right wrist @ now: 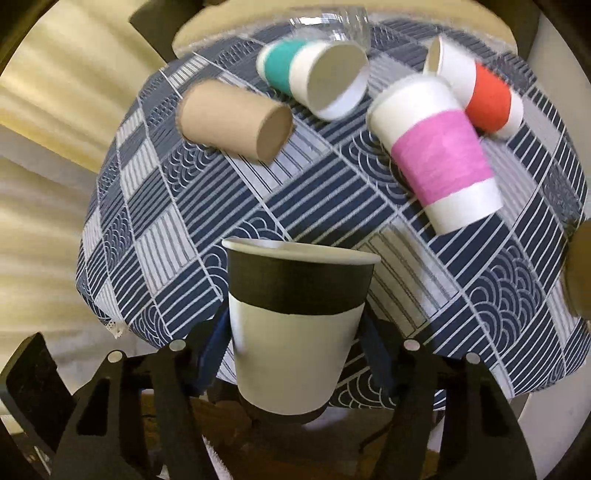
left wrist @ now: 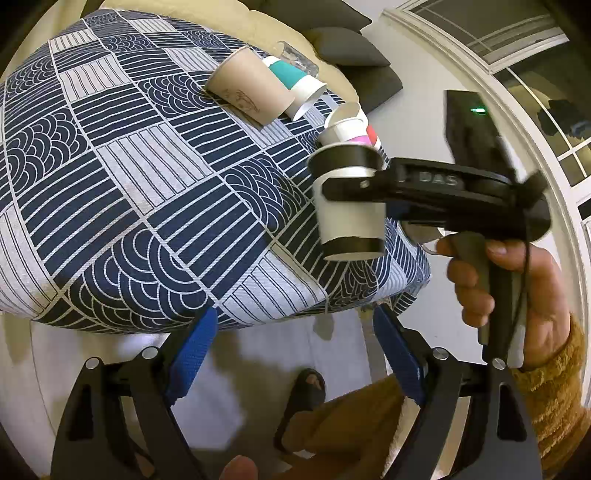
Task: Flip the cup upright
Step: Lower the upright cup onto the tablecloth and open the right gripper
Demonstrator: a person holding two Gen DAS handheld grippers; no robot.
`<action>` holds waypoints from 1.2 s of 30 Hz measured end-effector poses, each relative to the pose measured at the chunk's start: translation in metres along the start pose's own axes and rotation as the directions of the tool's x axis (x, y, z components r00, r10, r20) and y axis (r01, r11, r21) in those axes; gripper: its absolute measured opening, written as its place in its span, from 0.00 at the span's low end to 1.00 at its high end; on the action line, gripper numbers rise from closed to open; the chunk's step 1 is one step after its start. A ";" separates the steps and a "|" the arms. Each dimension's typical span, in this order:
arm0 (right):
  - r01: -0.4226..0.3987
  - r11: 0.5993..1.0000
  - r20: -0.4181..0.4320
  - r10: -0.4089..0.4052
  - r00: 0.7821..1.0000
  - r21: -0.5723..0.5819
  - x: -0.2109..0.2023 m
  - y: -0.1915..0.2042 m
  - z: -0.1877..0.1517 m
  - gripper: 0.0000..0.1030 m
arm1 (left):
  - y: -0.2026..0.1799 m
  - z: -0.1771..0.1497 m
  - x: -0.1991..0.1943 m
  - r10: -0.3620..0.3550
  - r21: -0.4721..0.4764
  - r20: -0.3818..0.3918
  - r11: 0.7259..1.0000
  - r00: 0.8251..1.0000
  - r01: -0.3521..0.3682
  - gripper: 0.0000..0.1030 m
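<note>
Left gripper (left wrist: 291, 354) sits nearest in the left wrist view, blue-padded fingers (left wrist: 190, 354) spread wide with nothing between them, just off the near edge of the tablecloth (left wrist: 110, 184). Below it, floor and a sandaled foot (left wrist: 308, 387).

Right gripper (right wrist: 295, 354) pinches the black-and-white cup (right wrist: 295, 325) from both sides, mouth up, roughly upright. The cup is lifted, over the near right corner of the cloth-covered table; in the left wrist view the same cup (left wrist: 349, 205) shows clamped in the black fingers, base clear of the cloth. Right hand (left wrist: 509, 291) grips the handle, mustard sleeve at the wrist.

Further in, near the right edge, the pink-banded cup (right wrist: 439, 158) lies on its side, touching the red-banded cup (right wrist: 484, 96) behind it, which is also tipped over. Toward the middle of the far side, the brown cup (right wrist: 236, 122) lies on its side, with the teal-banded cup (right wrist: 314, 77) just beside it, also down, open mouth facing the right wrist camera. A clear glass (right wrist: 332, 22) lies at the far edge, blurred. Grey cushions (left wrist: 354, 48) beyond the table.
</note>
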State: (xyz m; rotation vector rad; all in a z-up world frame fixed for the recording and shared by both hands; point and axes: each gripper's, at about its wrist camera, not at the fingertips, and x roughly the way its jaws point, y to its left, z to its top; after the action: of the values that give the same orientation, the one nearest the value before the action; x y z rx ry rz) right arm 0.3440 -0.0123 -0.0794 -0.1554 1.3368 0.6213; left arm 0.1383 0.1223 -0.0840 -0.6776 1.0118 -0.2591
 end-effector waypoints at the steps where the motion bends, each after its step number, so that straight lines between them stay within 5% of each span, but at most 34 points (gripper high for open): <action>1: 0.002 1.000 0.036 -0.001 0.999 -0.024 -0.005 0.003 -0.002 0.63 | 0.000 0.000 0.000 0.002 0.004 0.002 1.000 1.000 -0.002 0.82; 4: 0.019 0.995 0.167 -0.002 0.986 -0.098 -0.021 0.011 -0.012 0.63 | -0.002 -0.002 -0.001 0.014 0.023 0.014 1.000 1.000 -0.014 0.82; 7: 0.027 0.990 0.310 0.016 0.951 -0.136 -0.030 0.011 -0.027 0.63 | -0.004 -0.003 -0.004 0.009 0.041 0.021 0.999 1.000 -0.010 0.82; 9: 0.044 0.986 0.427 0.030 0.904 -0.160 -0.035 0.012 -0.039 0.63 | -0.005 -0.004 -0.008 0.007 0.051 0.036 0.999 0.999 -0.009 0.82; 14: 0.146 0.965 0.710 0.056 0.702 -0.220 -0.034 0.014 -0.081 0.63 | 0.000 -0.003 -0.017 0.000 0.050 0.076 0.999 0.997 -0.004 0.82; 19: 0.236 0.961 0.792 -0.032 0.610 -0.143 -0.011 0.014 -0.100 0.63 | 0.007 0.000 -0.025 -0.009 0.028 0.098 1.000 0.995 0.006 0.82; 26: 0.421 0.904 0.874 -0.149 0.462 -0.069 0.015 0.027 -0.124 0.63 | 0.015 0.005 -0.026 -0.006 -0.001 0.130 1.000 0.992 0.007 0.82; 29: 0.444 0.892 0.887 -0.137 0.441 -0.083 0.022 0.033 -0.131 0.63 | 0.017 0.007 -0.029 -0.010 -0.009 0.149 1.000 0.989 0.012 0.82; 36: 0.459 0.886 0.885 -0.165 0.435 -0.061 0.031 0.031 -0.131 0.63 | 0.025 0.011 -0.029 -0.001 -0.045 0.176 0.999 0.984 0.009 0.82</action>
State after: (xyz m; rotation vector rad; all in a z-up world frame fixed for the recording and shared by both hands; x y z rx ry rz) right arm 0.2192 -0.0348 -0.1333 -0.2858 0.1735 0.4528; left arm 0.1300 0.1610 -0.0756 -0.7312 0.8489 -0.1774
